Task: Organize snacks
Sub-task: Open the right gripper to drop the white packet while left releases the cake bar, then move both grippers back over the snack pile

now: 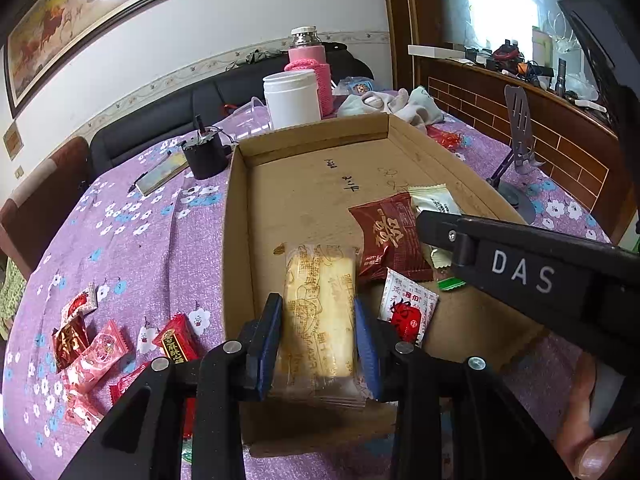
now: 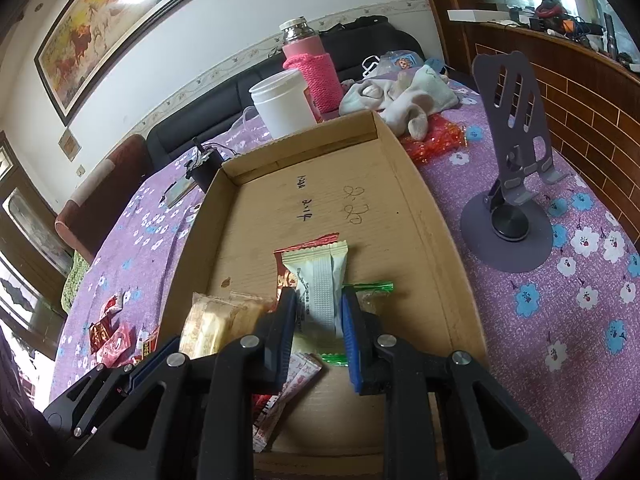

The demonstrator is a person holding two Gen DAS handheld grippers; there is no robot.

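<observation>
Tools (image 1: 318,336) (image 2: 320,320) w/ snacks, over box (image 1: 236,216)

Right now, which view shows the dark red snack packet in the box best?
The left wrist view: the dark red packet lies fully visible on the cardboard box floor. In the right wrist view only its edge shows behind the white packet the right gripper holds.
</observation>
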